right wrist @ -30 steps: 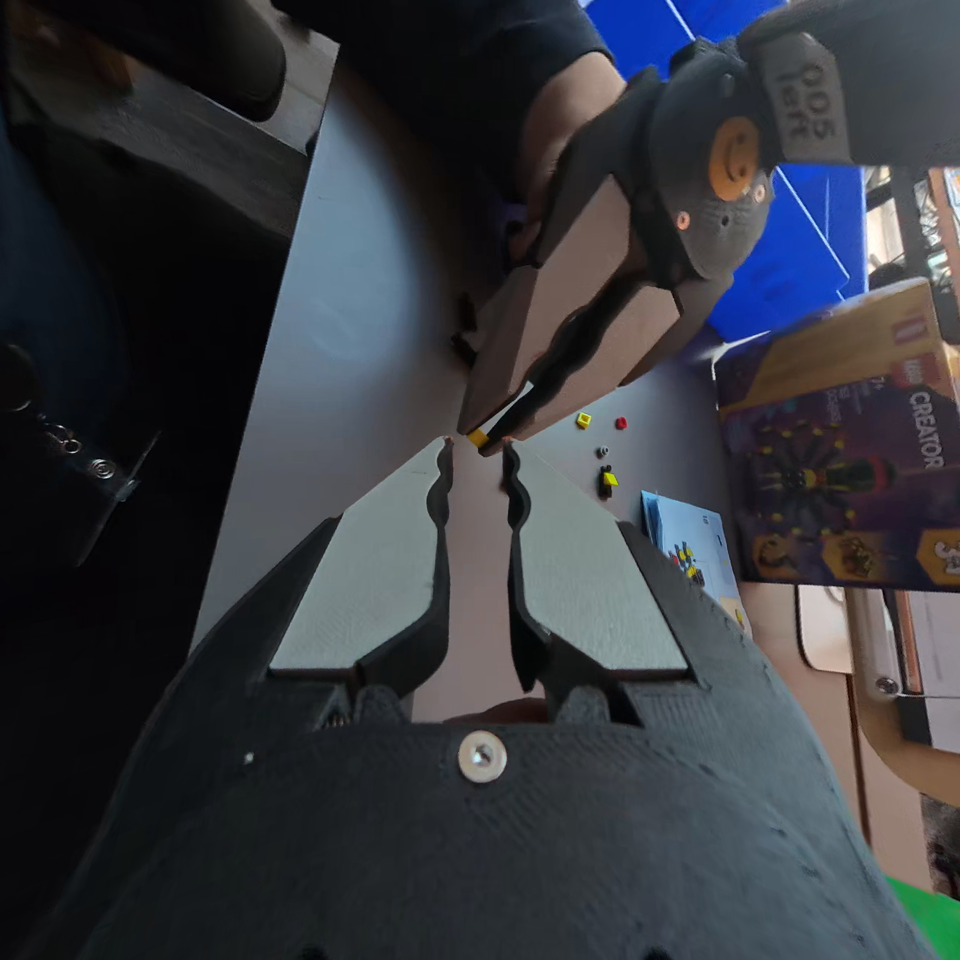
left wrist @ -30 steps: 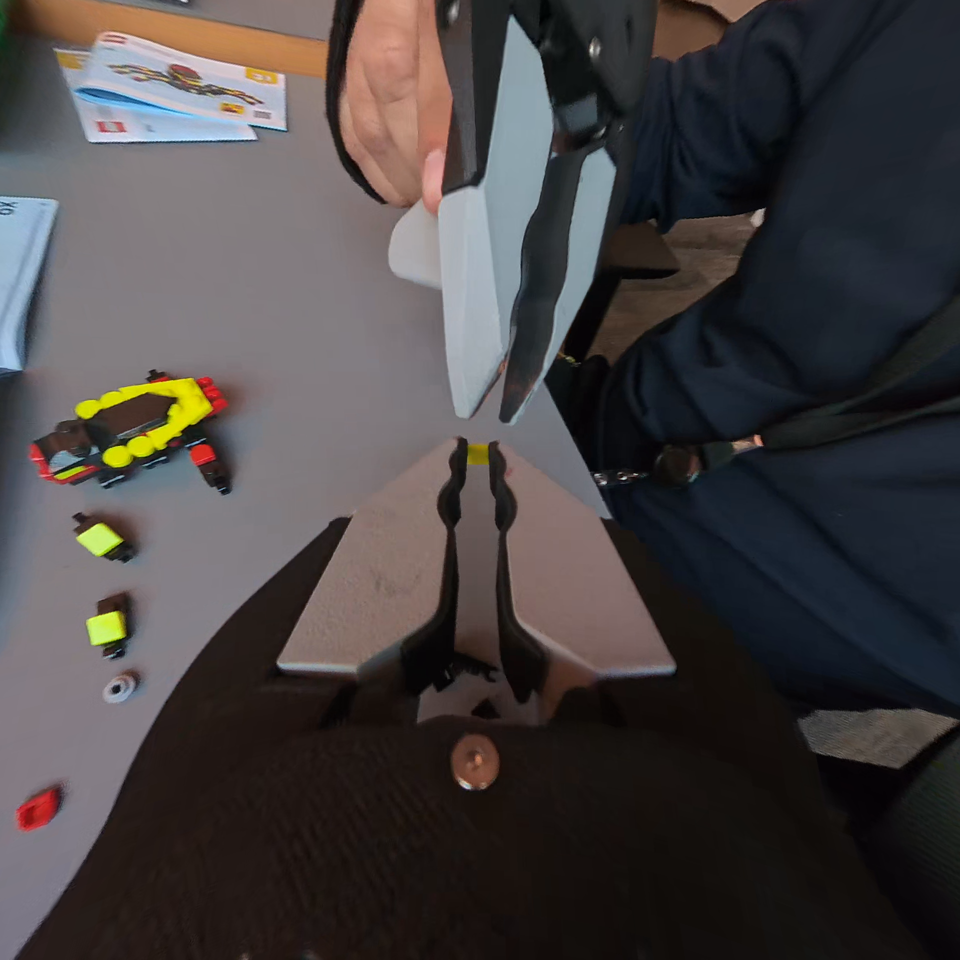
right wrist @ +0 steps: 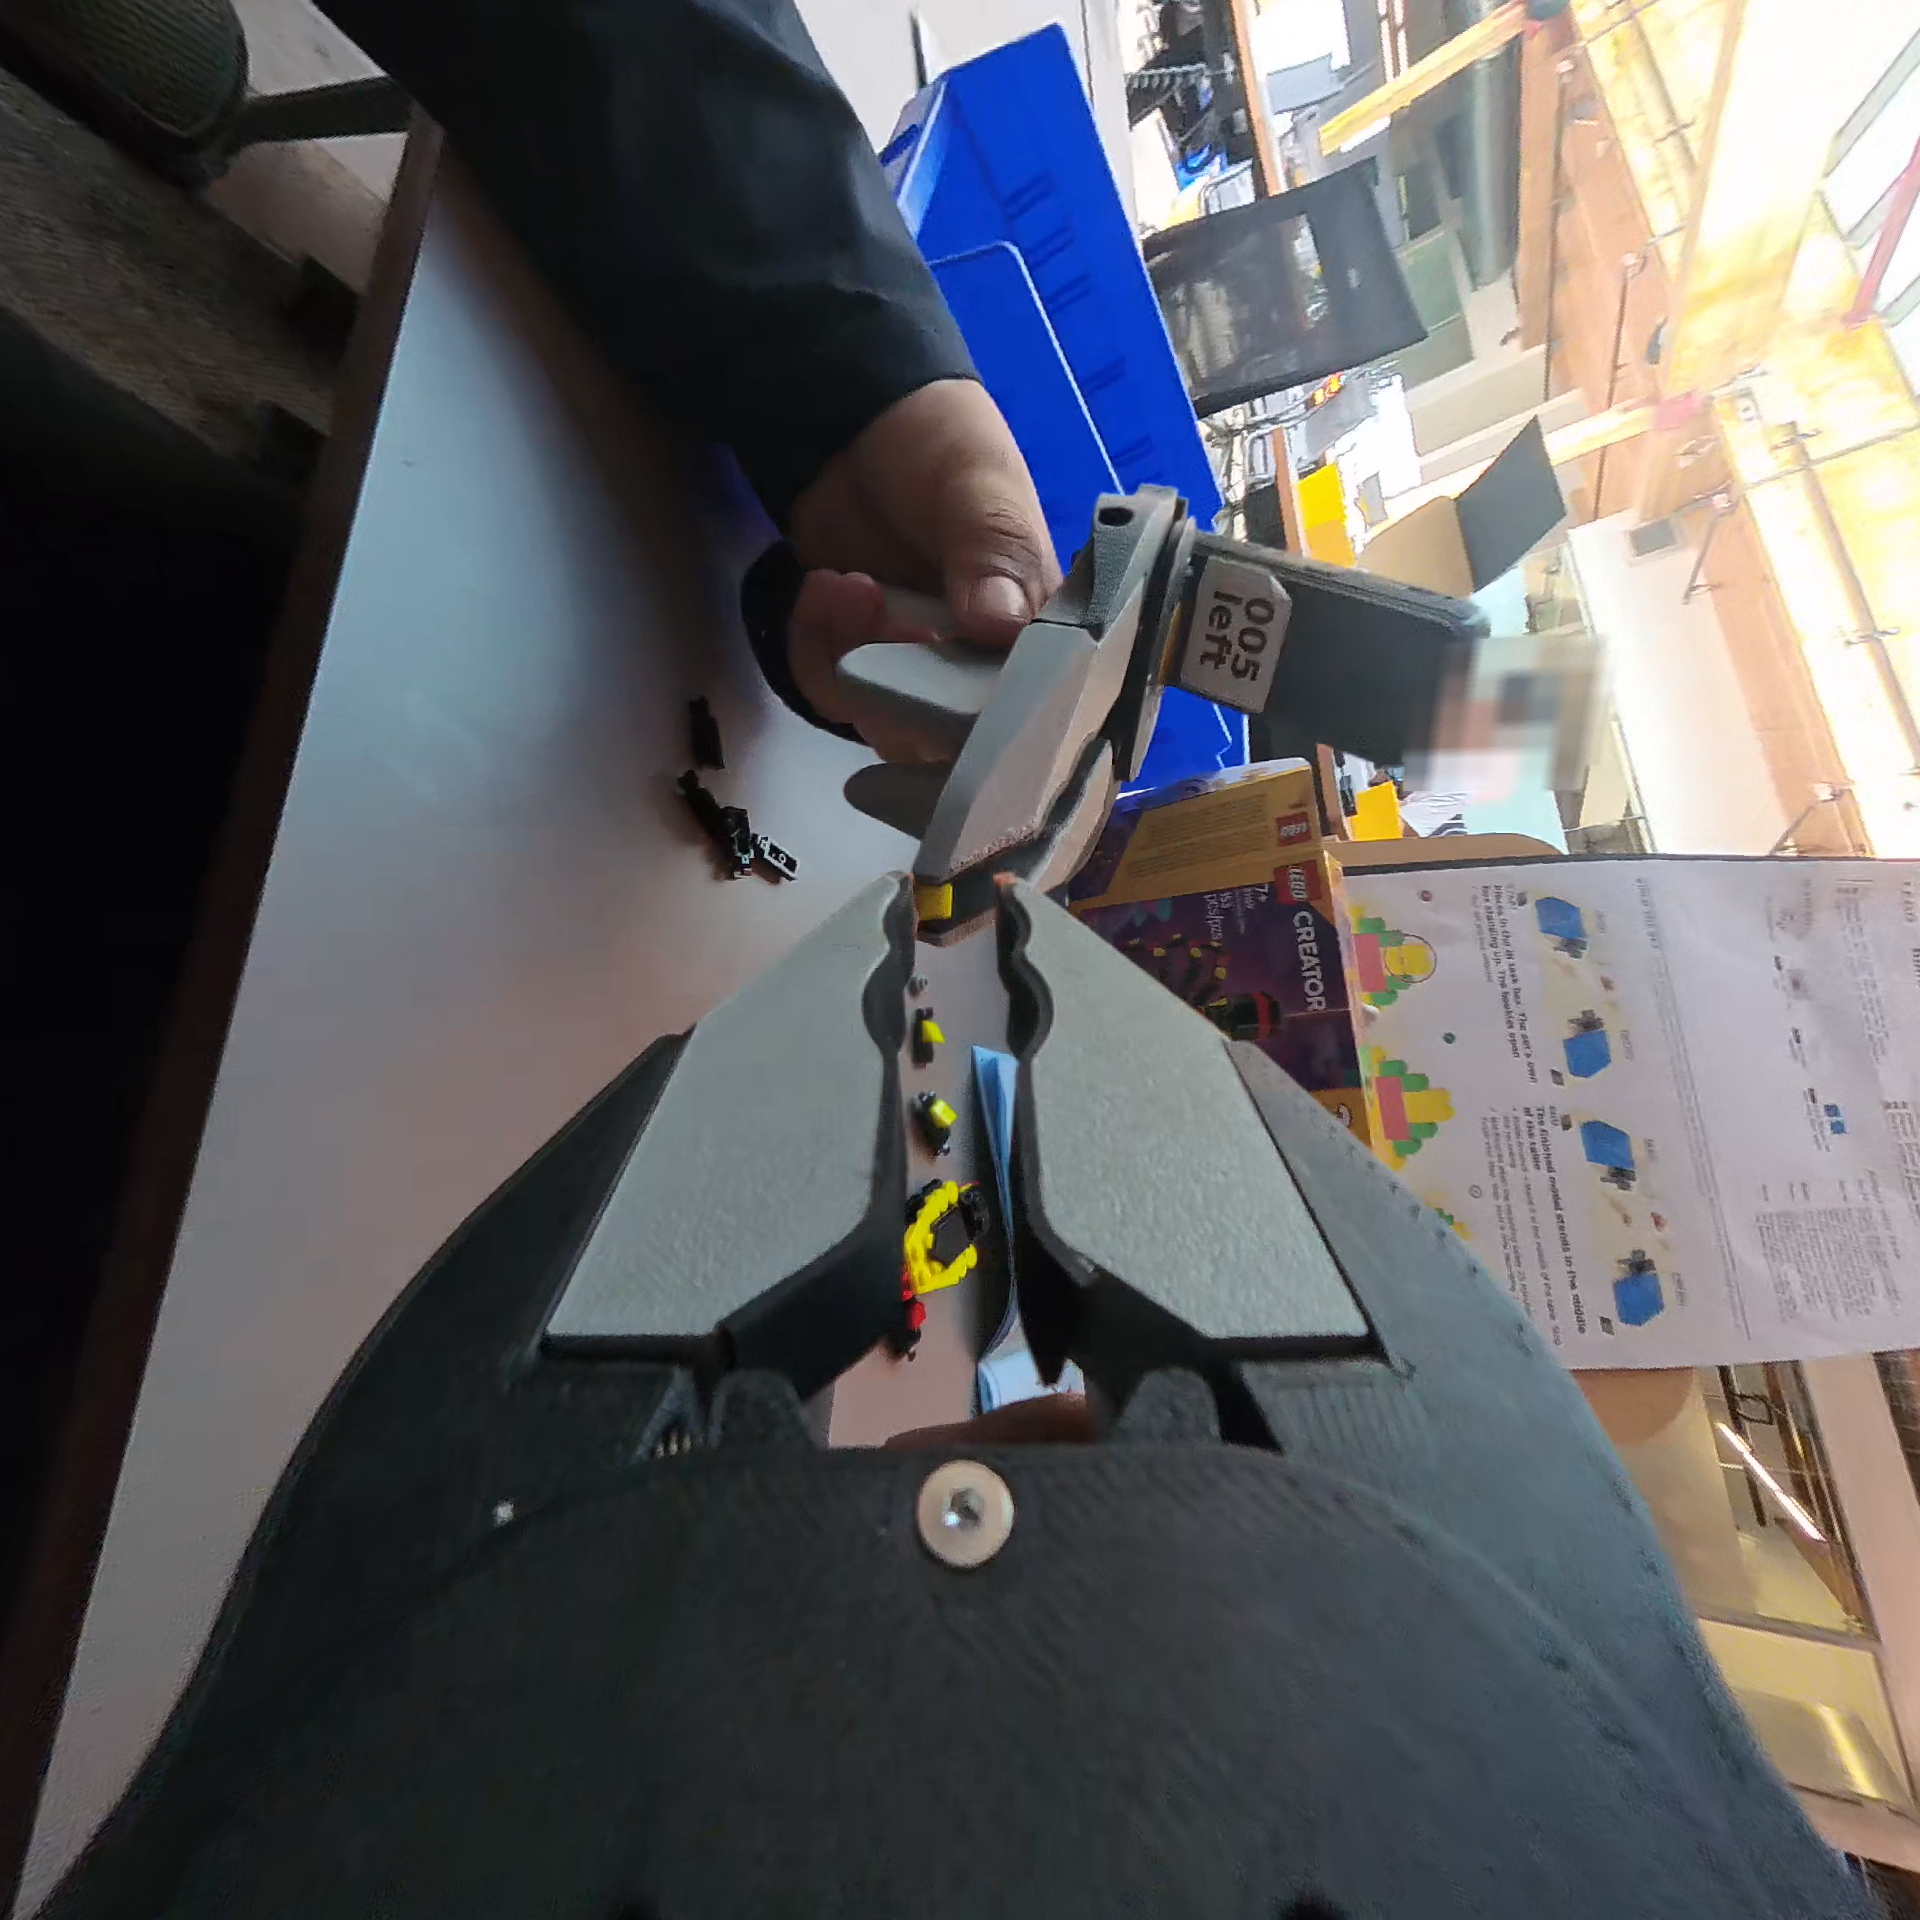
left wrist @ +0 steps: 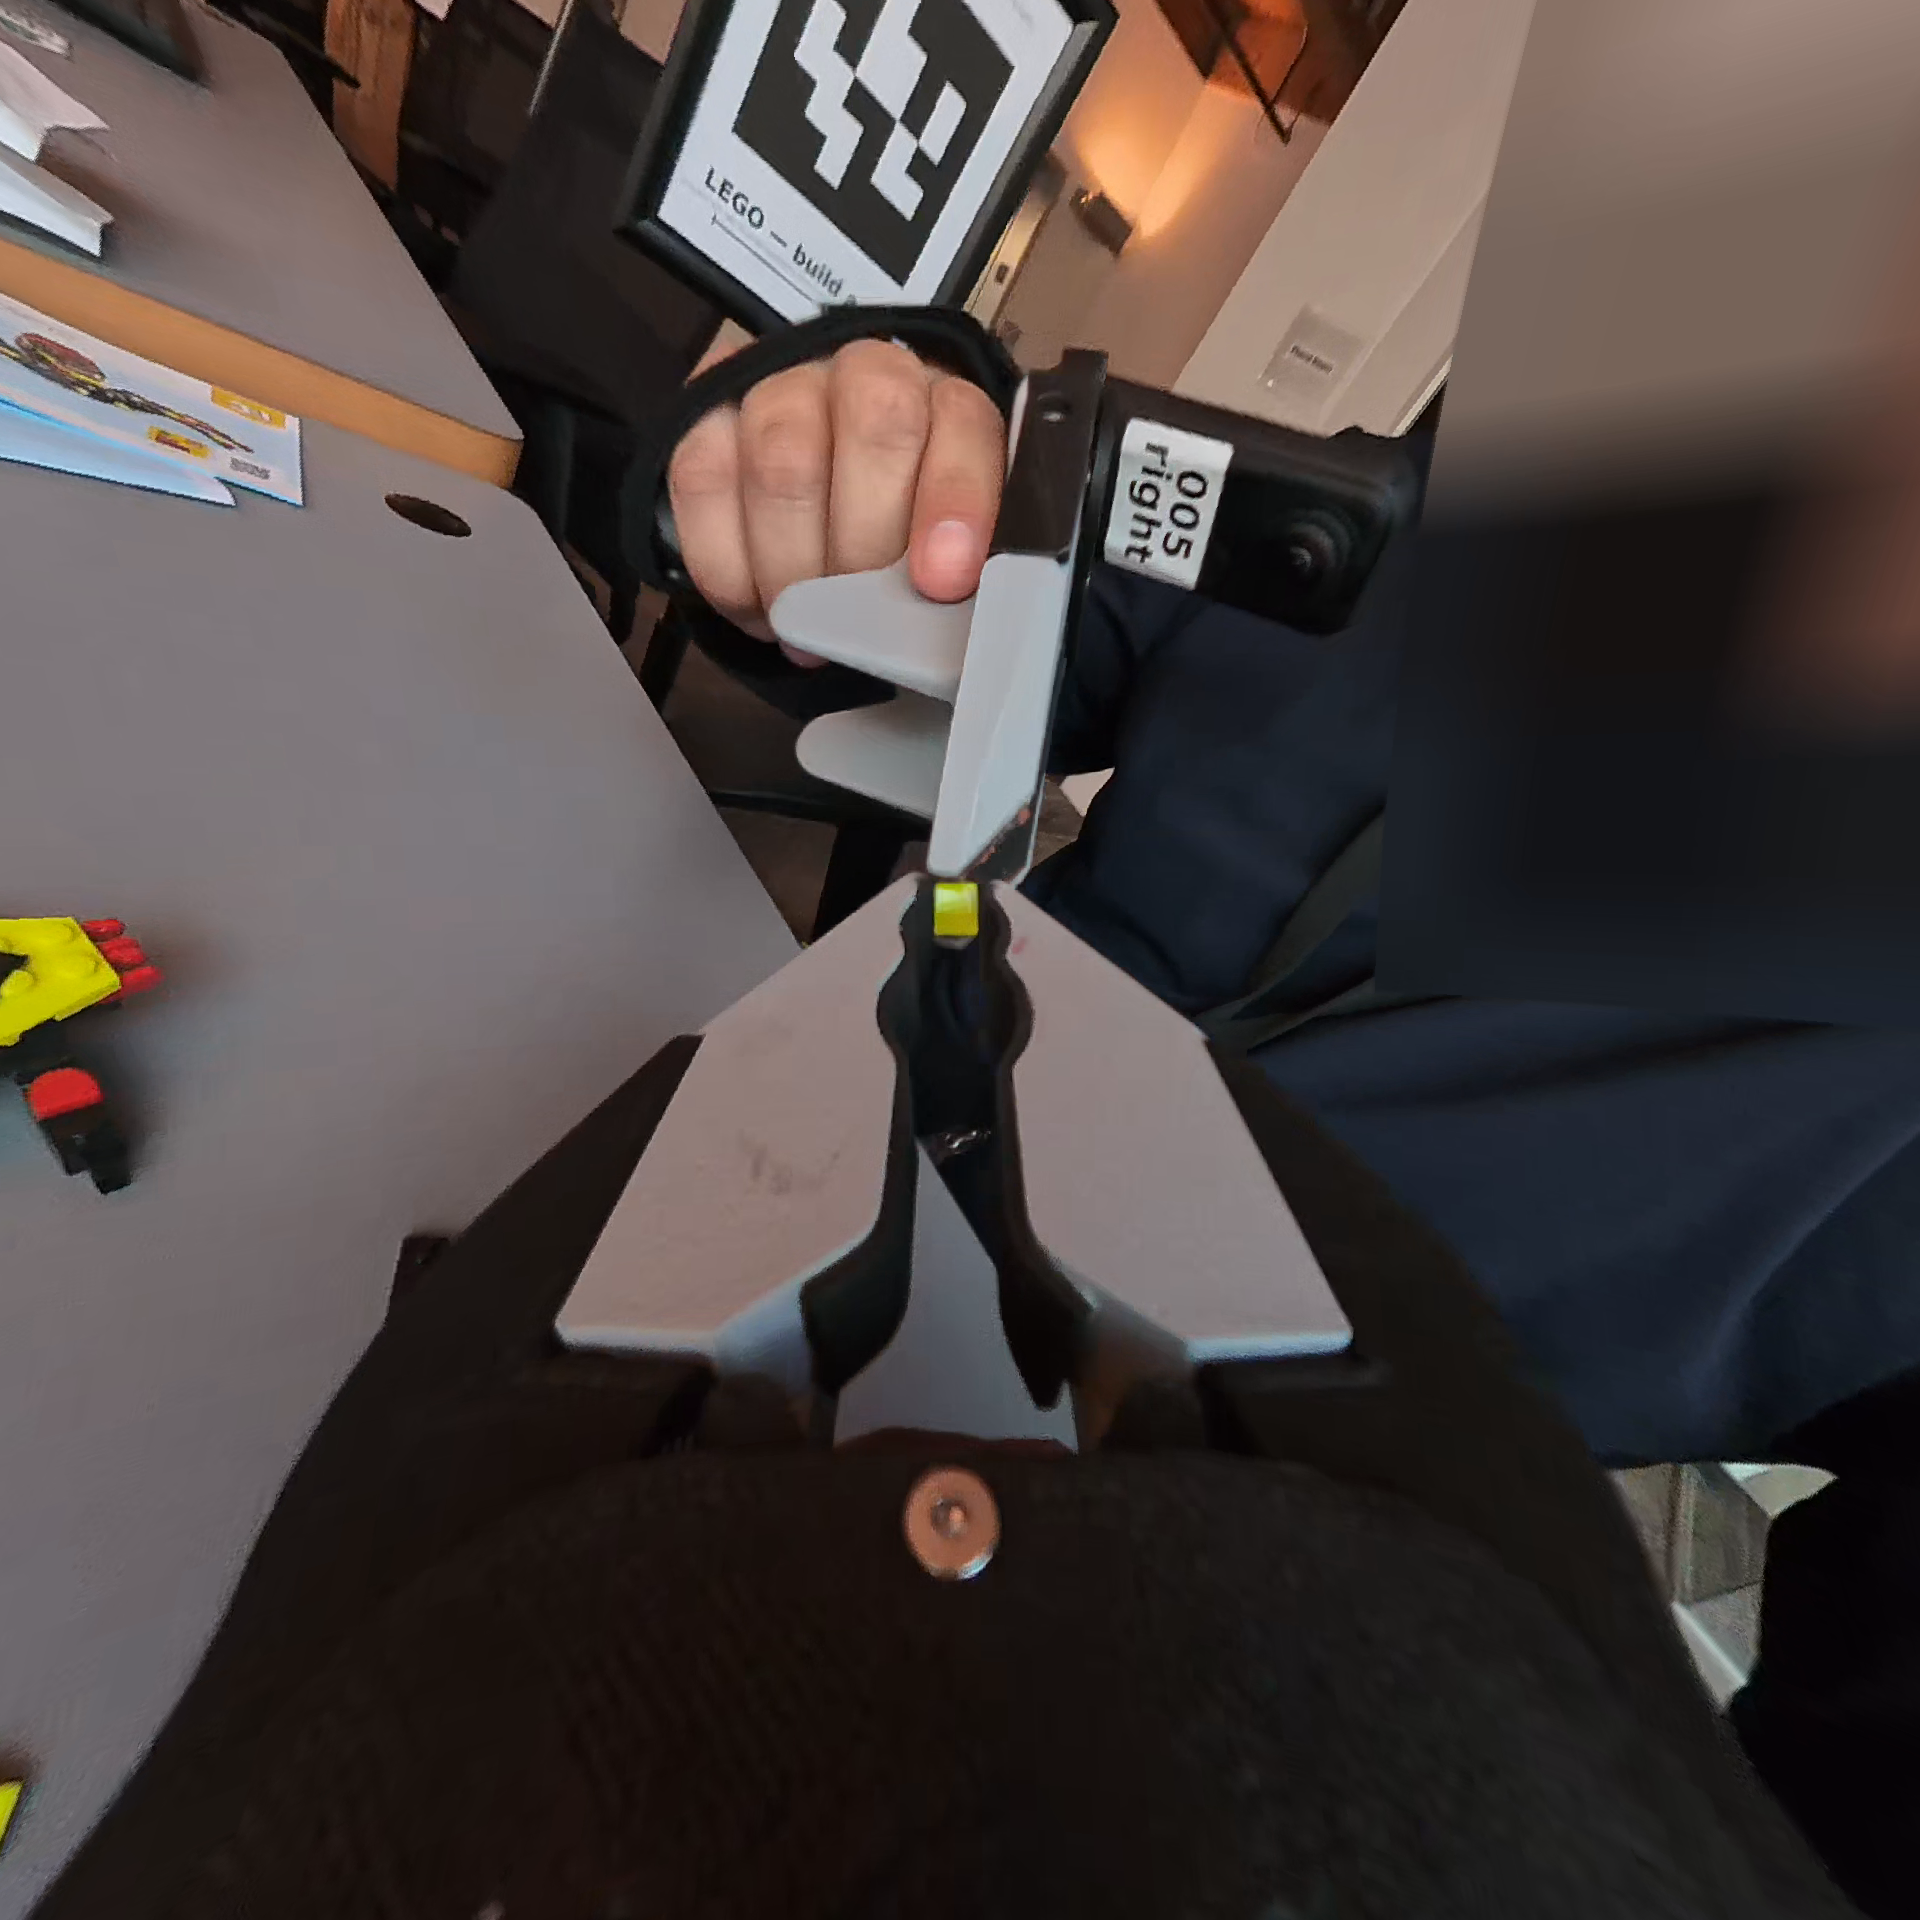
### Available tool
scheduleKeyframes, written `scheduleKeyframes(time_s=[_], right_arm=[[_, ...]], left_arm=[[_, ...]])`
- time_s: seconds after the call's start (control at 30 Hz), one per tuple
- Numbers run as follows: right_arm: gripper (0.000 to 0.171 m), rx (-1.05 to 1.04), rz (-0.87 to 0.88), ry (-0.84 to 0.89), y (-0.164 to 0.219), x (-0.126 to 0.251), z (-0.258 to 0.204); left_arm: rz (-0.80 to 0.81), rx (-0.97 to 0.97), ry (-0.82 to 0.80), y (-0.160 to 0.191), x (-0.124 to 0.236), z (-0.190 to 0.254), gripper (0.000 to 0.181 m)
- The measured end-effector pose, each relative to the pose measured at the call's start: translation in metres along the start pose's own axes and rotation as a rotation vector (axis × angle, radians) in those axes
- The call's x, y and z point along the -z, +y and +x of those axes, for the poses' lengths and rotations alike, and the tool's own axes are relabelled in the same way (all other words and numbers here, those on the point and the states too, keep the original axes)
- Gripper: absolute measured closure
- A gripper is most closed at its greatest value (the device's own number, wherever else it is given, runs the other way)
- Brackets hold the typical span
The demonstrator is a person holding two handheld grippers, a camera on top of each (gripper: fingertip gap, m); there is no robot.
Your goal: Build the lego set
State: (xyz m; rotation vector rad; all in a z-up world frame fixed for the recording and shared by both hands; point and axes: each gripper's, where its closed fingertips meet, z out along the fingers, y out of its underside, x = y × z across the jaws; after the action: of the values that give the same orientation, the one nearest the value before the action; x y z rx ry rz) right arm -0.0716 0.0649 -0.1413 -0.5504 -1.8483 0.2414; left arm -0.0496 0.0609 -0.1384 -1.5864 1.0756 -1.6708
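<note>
My left gripper (left wrist: 954,904) is shut on a small yellow piece (left wrist: 954,912) at its fingertips and holds it in the air off the table's edge. My right gripper (left wrist: 977,868) comes down from above, seen edge-on, its tips right at the piece. In the right wrist view the right gripper (right wrist: 951,894) is open. The yellow piece (right wrist: 933,902) sits just inside its left fingertip, still pinched by the left gripper (right wrist: 961,920). The partly built yellow, black and red model (left wrist: 52,987) lies on the grey table (left wrist: 364,779). It also shows in the right wrist view (right wrist: 940,1242).
Instruction booklets (left wrist: 135,416) lie at the table's far left. A framed marker sign (left wrist: 862,135) stands behind. A set box (right wrist: 1236,935), a printed sheet (right wrist: 1662,1101), blue bins (right wrist: 1039,312), loose black pieces (right wrist: 732,821) and small yellow-black pieces (right wrist: 935,1117) are around. The person's dark sleeve (left wrist: 1558,1143) is on the right. My left and right fingertips are right by each other.
Both grippers have lifted and tilted up from the table. The right gripper's tips have closed the distance to the yellow piece held by the left gripper, and it now shows edge-on.
</note>
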Motion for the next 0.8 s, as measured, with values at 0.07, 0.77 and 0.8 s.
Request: scheduleKeyframes(time_s=[0.07,0.77,0.8], right_arm=[[0.164,0.009,0.005,0.006,-0.002,-0.001,-0.002],[0.168,0.001,-0.271,-0.184,0.105,-0.019,-0.052],[0.168,0.017,-0.289,-0.214,0.110,-0.019,-0.056]], left_arm=[[0.002,0.013,0.011,0.000,0.000,0.001,0.176],[-0.174,0.137,-0.441,0.035,0.031,-0.079,0.157],[-0.209,0.129,-0.461,0.040,0.031,-0.081,0.156]])
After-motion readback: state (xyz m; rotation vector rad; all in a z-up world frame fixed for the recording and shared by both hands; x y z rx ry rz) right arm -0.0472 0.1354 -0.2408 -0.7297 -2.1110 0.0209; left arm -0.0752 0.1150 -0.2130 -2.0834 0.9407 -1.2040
